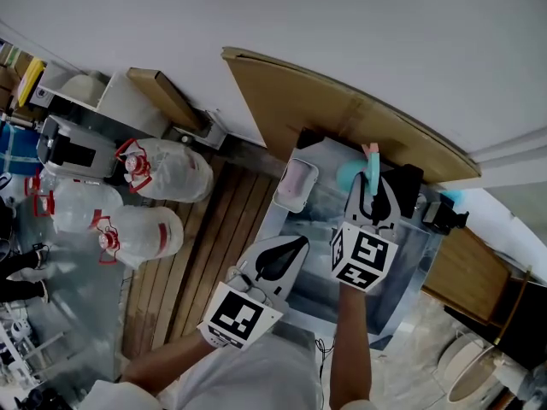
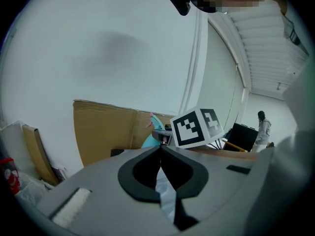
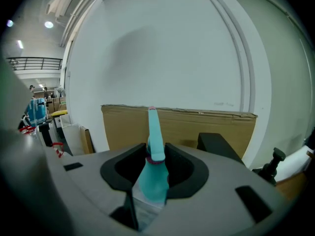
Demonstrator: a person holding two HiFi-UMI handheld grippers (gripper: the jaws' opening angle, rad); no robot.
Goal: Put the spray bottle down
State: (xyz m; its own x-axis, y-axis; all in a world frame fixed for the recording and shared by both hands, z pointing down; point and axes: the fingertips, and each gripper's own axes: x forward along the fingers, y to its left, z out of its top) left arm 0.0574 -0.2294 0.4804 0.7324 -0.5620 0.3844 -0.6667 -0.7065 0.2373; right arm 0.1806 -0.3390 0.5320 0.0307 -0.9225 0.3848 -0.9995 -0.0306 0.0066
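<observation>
Bottle (image 3: 151, 178) in R gripper (image 3: 156, 154) (L (image 2: 160, 150) closed)

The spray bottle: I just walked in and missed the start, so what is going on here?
A person holds a gripper in each hand over a shiny table. The right gripper is shut on the neck of a teal spray bottle, which is upright between its jaws, in front of a cardboard sheet. The left gripper is shut and empty, held nearer the person. The bottle is not yet released.
</observation>
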